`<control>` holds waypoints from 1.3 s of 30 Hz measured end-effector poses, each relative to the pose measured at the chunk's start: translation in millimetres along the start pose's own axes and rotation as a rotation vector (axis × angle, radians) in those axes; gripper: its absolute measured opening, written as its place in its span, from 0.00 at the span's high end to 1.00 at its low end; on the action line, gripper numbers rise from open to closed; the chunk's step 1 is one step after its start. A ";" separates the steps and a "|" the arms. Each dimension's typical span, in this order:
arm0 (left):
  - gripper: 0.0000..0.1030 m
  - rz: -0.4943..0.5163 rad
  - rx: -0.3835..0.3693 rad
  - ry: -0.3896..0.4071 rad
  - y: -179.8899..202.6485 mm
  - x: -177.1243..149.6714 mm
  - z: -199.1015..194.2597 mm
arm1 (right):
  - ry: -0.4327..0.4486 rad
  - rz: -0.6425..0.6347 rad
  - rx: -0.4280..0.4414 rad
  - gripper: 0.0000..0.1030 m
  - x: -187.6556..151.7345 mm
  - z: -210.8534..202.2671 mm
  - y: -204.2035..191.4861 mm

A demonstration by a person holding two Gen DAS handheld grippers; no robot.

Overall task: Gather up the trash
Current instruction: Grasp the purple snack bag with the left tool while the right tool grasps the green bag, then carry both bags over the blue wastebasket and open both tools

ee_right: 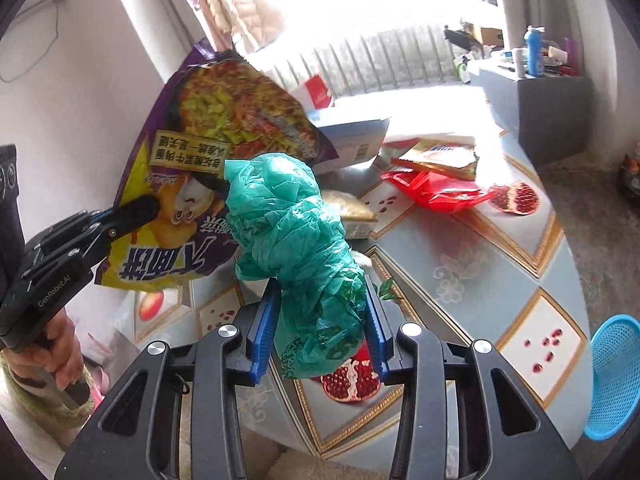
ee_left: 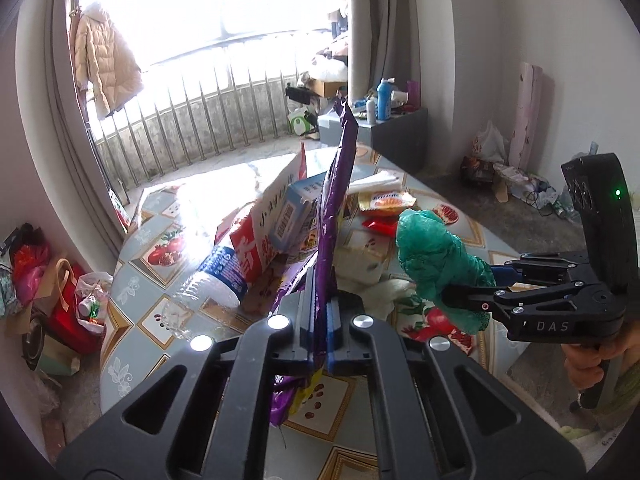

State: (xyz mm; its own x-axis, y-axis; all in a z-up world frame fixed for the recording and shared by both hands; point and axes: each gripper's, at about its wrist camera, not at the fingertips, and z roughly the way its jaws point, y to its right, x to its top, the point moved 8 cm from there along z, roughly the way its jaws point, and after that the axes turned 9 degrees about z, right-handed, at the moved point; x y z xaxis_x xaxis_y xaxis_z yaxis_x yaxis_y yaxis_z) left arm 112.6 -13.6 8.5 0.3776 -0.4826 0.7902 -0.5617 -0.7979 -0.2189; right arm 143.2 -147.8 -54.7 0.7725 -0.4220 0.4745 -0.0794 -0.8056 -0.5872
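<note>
My left gripper (ee_left: pixel 319 312) is shut on a purple noodle wrapper (ee_left: pixel 334 200), held upright above the table; it also shows in the right wrist view (ee_right: pixel 188 152). My right gripper (ee_right: pixel 320 316) is shut on a crumpled green plastic bag (ee_right: pixel 292 240), also seen in the left wrist view (ee_left: pixel 436 256). On the table (ee_right: pixel 500 248) lie a red-and-white carton (ee_left: pixel 260 236), a blue-and-white box (ee_left: pixel 298 208), a plastic bottle (ee_left: pixel 208 280), a red plastic bag (ee_right: pixel 436 192) and a yellow snack packet (ee_right: pixel 440 156).
A blue mesh basket (ee_right: pixel 612 376) stands on the floor right of the table. A grey cabinet (ee_left: pixel 392 132) with bottles is behind the table. Bags (ee_left: pixel 60 292) sit on the floor at left. A balcony railing (ee_left: pixel 192 120) runs along the back.
</note>
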 end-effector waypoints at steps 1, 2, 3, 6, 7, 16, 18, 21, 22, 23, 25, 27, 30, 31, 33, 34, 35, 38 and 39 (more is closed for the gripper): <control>0.98 -0.003 -0.003 0.010 1.0 2.1 -5.2 | 0.008 0.009 0.002 0.63 0.3 -4.5 1.7; 0.98 -0.006 -0.007 0.023 2.1 4.5 -10.7 | 0.018 0.018 0.003 0.63 1.4 -8.6 4.2; 0.98 -0.007 -0.008 0.032 2.0 6.6 -14.0 | 0.027 0.027 0.007 0.63 1.1 -12.9 6.0; 0.98 -0.001 -0.008 0.070 4.6 16.7 -30.0 | 0.056 0.058 0.024 0.63 2.1 -26.0 10.4; 0.98 0.003 -0.007 0.085 5.6 20.9 -36.3 | 0.064 0.066 0.028 0.63 3.2 -29.7 11.0; 0.98 0.015 -0.099 0.173 32.4 55.5 -65.6 | 0.181 0.141 0.024 0.63 10.5 -81.9 31.8; 0.98 0.016 -0.144 0.187 45.5 63.1 -67.5 | 0.214 0.165 0.011 0.63 11.9 -96.7 43.7; 0.98 0.012 -0.254 0.202 71.9 80.9 -63.7 | 0.270 0.211 -0.033 0.63 12.5 -122.3 70.5; 0.98 0.013 -0.287 0.200 82.1 85.5 -61.4 | 0.291 0.233 -0.050 0.63 11.9 -131.7 81.6; 0.98 0.012 -0.323 0.196 92.2 91.6 -57.6 | 0.309 0.256 -0.067 0.63 10.5 -141.8 92.2; 0.98 0.003 -0.422 0.184 116.7 104.8 -46.3 | 0.347 0.315 -0.110 0.63 6.5 -161.5 117.9; 0.98 -0.019 -0.535 0.152 144.9 118.6 -29.2 | 0.381 0.381 -0.151 0.63 0.3 -178.6 145.8; 0.98 -0.049 -0.660 0.088 185.6 132.3 0.8 | 0.422 0.508 -0.224 0.63 -15.0 -202.6 194.5; 0.98 -0.049 -0.693 0.062 204.1 137.7 13.7 | 0.431 0.547 -0.245 0.63 -20.5 -208.7 207.9; 0.98 -0.023 -0.742 0.021 241.7 145.0 37.1 | 0.442 0.630 -0.291 0.63 -31.8 -216.9 237.2; 0.98 -0.004 -0.754 0.004 258.7 148.6 47.2 | 0.443 0.676 -0.309 0.63 -37.9 -219.4 252.7; 0.98 0.016 -0.775 -0.014 280.4 150.5 58.1 | 0.444 0.719 -0.324 0.63 -44.0 -220.6 267.5; 0.98 0.070 -0.820 -0.088 342.7 153.4 95.1 | 0.433 0.826 -0.362 0.63 -57.5 -212.3 303.0; 0.98 0.083 -0.834 -0.109 359.7 151.0 104.8 | 0.428 0.868 -0.365 0.63 -63.2 -207.6 317.2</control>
State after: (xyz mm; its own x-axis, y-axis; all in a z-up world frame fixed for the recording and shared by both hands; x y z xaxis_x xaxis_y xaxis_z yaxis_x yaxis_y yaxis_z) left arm 44.8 -411.3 -10.9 0.3561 -0.5938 0.7215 -0.9340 -0.2512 0.2542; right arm -61.6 -463.1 -134.7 0.0753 -0.9730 0.2183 -0.7438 -0.2007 -0.6376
